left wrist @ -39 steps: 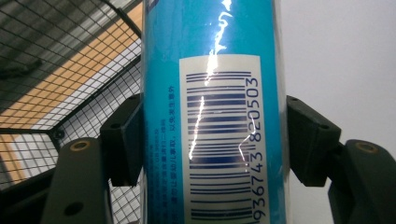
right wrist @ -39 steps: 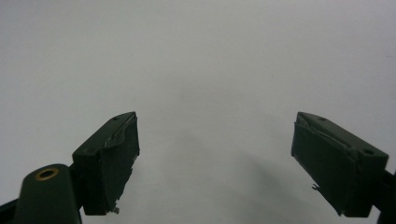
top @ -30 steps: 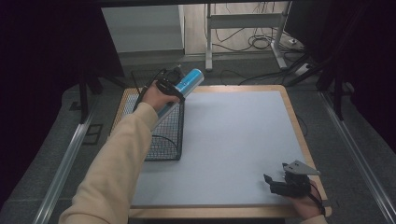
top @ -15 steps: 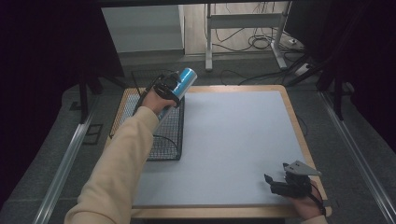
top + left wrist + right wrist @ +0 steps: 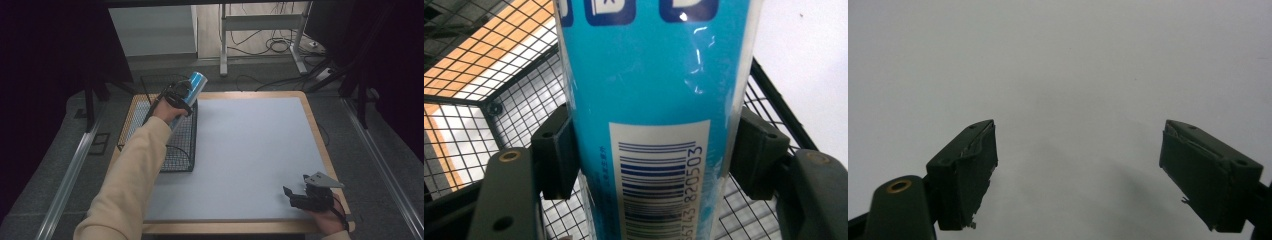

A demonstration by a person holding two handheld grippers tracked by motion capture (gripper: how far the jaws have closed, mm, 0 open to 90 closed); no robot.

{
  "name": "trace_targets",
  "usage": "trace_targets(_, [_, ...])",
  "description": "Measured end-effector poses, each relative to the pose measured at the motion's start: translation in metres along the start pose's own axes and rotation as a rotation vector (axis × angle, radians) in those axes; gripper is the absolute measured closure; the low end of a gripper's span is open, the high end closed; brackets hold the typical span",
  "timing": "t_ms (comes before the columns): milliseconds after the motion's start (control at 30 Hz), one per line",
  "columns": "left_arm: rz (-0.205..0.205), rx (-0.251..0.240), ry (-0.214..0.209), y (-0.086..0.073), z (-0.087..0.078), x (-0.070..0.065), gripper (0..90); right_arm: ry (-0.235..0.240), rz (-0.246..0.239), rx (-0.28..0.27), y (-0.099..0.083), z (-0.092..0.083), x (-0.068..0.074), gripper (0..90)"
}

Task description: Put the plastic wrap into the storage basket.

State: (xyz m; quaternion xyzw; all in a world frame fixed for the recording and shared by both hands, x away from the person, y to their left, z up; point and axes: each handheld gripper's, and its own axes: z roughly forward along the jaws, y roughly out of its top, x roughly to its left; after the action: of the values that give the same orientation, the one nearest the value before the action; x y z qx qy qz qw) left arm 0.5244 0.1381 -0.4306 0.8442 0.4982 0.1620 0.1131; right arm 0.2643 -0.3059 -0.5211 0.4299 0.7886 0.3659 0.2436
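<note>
Left sleeve [image 5: 131, 185]: cream-beige, long, running from the bottom left of the high view toward upper centre. Left gripper [image 5: 181, 93]: black, boxy pads, brass-ringed screw holes at the arm ends. Right gripper [image 5: 296, 196], lower right of frame: black body, grey three-cornered plate on top, dark green-black pads with scuffed edges.

I see a bright blue can [image 5: 649, 75] with dark blue squares near its top and a white label panel carrying a dark blue barcode and digits. My left gripper [image 5: 649, 165] has black pads, as does my right gripper [image 5: 1078, 175]. The wire basket [image 5: 182, 150] is a black grid. The table [image 5: 245, 150] has a pale grey top framed by a light wood edge. My sleeve [image 5: 130, 185] is cream-beige.
</note>
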Motion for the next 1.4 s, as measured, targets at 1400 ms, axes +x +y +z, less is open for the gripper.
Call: trace_targets(1400, [0.018,-0.253,-0.062,-0.035,-0.077,-0.023,13.4,0.020,-0.029,0.013,0.003,0.005,0.006,15.8])
